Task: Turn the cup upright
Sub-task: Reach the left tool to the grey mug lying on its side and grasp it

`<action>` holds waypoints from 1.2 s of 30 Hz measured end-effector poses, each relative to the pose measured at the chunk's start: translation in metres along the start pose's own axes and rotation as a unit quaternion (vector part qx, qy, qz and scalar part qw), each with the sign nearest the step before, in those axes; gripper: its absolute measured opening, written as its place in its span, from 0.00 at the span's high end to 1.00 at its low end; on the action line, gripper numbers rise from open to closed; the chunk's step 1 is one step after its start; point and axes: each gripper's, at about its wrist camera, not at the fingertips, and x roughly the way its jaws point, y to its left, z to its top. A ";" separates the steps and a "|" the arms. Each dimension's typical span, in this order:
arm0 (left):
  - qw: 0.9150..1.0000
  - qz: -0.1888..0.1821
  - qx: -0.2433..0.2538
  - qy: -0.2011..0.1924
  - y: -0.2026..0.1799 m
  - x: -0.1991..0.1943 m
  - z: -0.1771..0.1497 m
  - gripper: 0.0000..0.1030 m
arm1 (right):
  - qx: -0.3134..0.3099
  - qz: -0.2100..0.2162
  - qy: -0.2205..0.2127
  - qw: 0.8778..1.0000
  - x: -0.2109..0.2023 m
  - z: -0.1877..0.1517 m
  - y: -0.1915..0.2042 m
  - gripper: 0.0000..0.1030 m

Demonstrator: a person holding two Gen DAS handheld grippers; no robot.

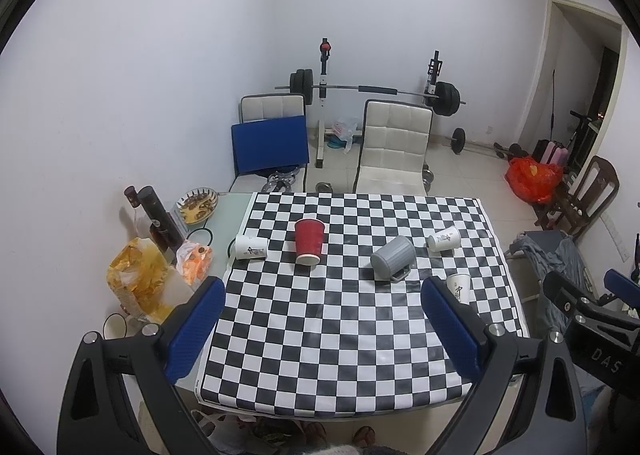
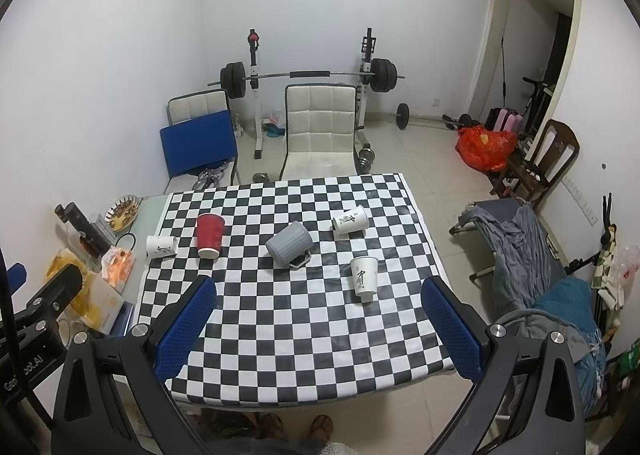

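- Step in hand, as I judge it: the approach. Both the left gripper [image 1: 323, 319] and the right gripper [image 2: 319, 313] hang above the near edge of the tabletop [image 2: 304, 359], fingers spread wide, gripping nothing.
- On their sides: red cup [image 2: 209, 235], grey mug [image 2: 289, 244], and two white paper cups [image 2: 161, 246] [image 2: 350, 220].
- One white cup [image 2: 364, 278] near the right gripper seems to stand upright.
- Next: descend onto a fallen cup, close across its wall, then rotate it.
- No cup shows contents.
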 end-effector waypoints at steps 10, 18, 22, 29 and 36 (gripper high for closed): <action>0.994 0.036 0.088 0.051 0.002 0.119 -0.013 0.03 | 0.037 -0.051 0.117 0.991 0.132 -0.034 -0.011 0.00; 0.980 0.028 0.139 0.141 -0.027 0.228 -0.027 0.03 | 0.058 -0.056 0.189 0.979 0.247 -0.056 -0.035 0.00; 0.970 0.042 0.171 0.166 -0.051 0.275 -0.027 0.03 | 0.060 -0.044 0.225 0.972 0.309 -0.058 -0.051 0.00; 0.957 0.050 0.209 0.197 -0.098 0.353 -0.004 0.03 | 0.047 -0.022 0.279 0.959 0.405 -0.047 -0.070 0.00; 0.938 0.030 0.264 0.223 -0.142 0.429 0.014 0.03 | 0.038 -0.012 0.311 0.950 0.476 -0.024 -0.088 0.00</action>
